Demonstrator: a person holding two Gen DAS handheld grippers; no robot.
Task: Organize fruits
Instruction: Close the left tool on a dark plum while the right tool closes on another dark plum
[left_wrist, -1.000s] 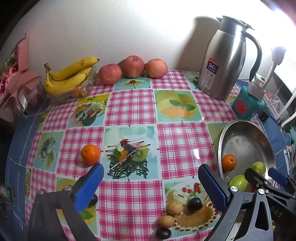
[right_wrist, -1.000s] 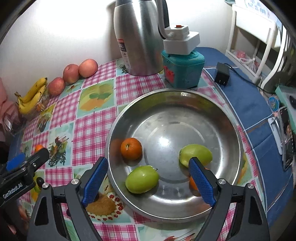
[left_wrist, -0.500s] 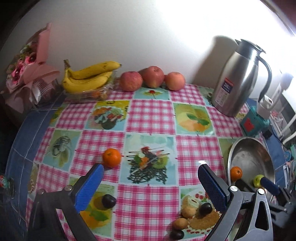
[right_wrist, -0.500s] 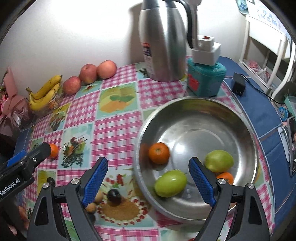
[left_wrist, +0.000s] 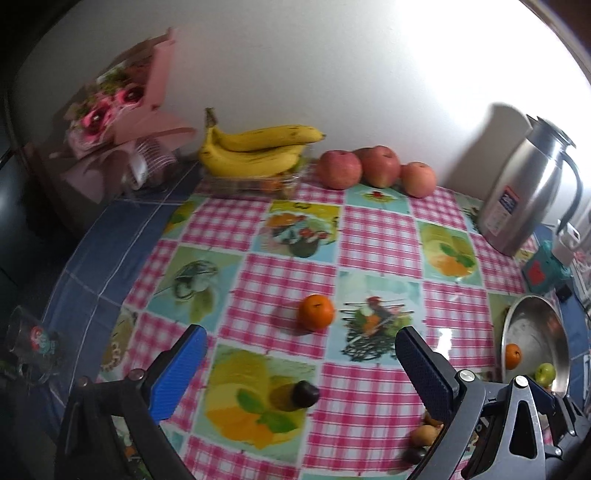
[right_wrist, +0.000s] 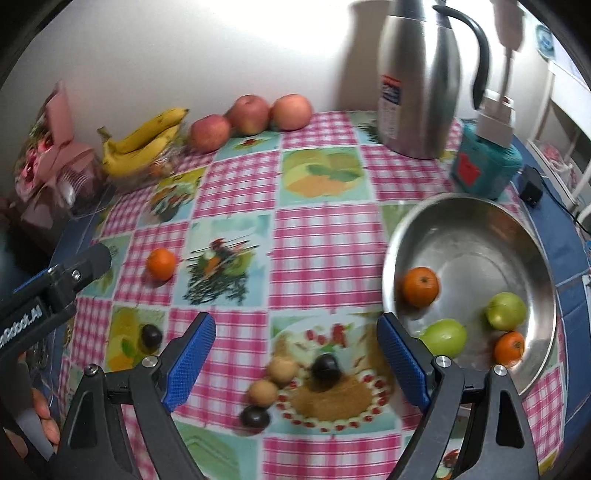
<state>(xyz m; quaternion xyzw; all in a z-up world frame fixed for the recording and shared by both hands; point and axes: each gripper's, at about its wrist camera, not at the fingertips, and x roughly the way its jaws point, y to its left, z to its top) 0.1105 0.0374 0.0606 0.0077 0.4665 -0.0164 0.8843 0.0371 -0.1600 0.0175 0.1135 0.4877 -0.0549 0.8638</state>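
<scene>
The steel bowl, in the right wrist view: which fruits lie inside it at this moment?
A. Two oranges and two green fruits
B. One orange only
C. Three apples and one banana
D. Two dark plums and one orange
A: inside the steel bowl lie one orange near its left wall, a second orange at the lower right, and two green fruits between them.

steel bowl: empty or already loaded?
Loaded. The steel bowl holds two oranges and two green fruits.
</scene>
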